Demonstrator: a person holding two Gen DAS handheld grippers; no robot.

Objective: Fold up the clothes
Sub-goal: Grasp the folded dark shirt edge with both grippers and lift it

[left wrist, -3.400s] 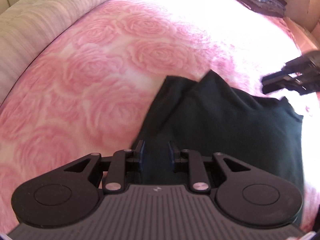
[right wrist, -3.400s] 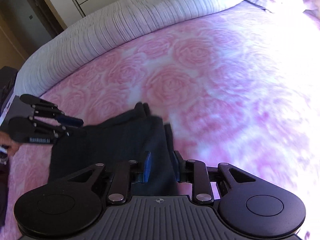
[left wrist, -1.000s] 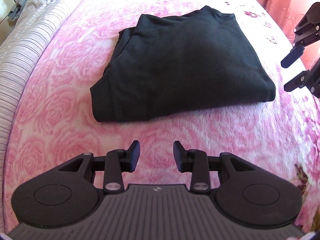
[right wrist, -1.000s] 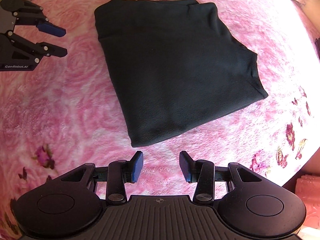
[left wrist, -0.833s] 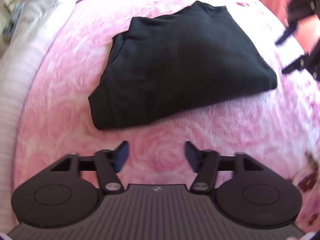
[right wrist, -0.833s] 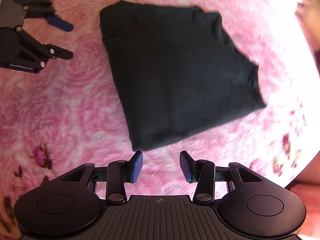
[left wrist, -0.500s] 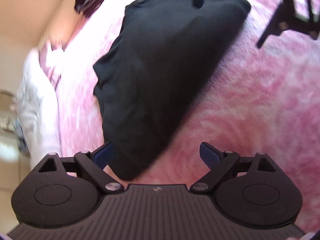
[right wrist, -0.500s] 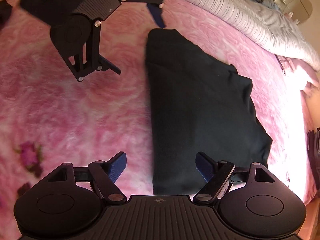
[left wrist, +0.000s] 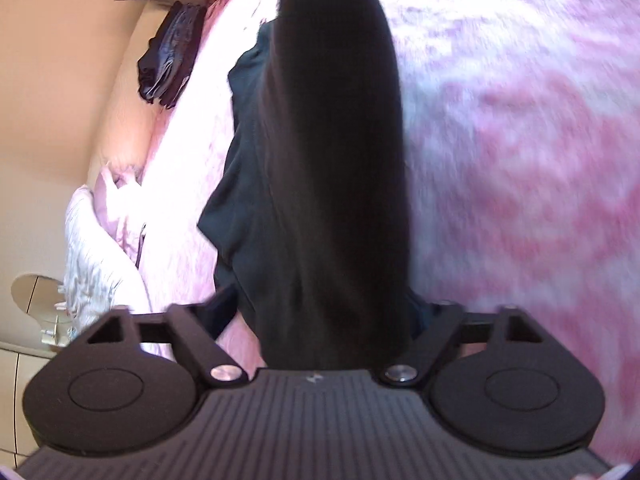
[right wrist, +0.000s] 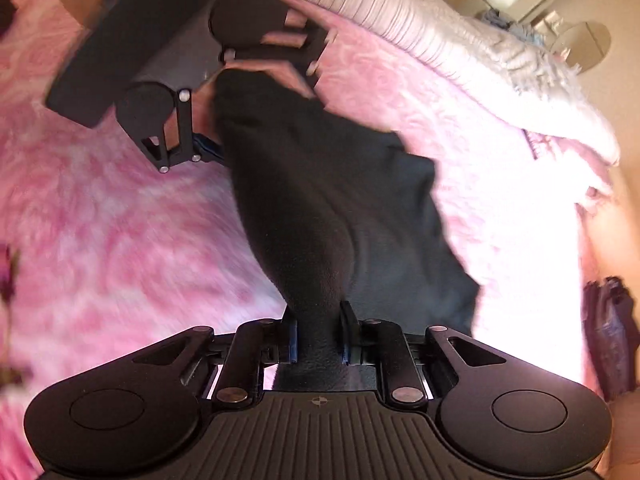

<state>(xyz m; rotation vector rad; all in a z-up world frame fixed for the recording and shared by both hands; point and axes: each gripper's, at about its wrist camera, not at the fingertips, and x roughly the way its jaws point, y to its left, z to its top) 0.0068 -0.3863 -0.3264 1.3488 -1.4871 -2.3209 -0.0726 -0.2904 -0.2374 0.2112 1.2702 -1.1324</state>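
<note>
On the left, our left gripper [left wrist: 320, 312] has its black jaws spread wide on either side of one end of the folded black fleece garment [left wrist: 320, 160], which fills the gap between them; the fingertips are buried behind the cloth, so we cannot say whether they press it yet. From the right wrist view the same left gripper [right wrist: 256, 92] sits at the far end of the bundle, toward the striped grey duvet [right wrist: 400, 12] along the far edge of the bed. The garment [right wrist: 328, 208] lies in a thick folded pad across the middle of the pink rose-patterned fleece blanket [right wrist: 120, 220], one flap trailing toward the right edge of the bed.

On the right, our right gripper [right wrist: 318, 340] pinches the near end of the pad, its blue-padded fingers pressed into a bunched neck of cloth.

We judge the fabric soft, light and limp: it will sag between two holds and the layers may slide apart, so the best grips are the two ends, taking all layers at once.

Both views are motion-blurred. A dark pile of clothes [left wrist: 168, 56] by the bed's far corner is too smeared to identify, and the garment's far end runs out of the left view.
</note>
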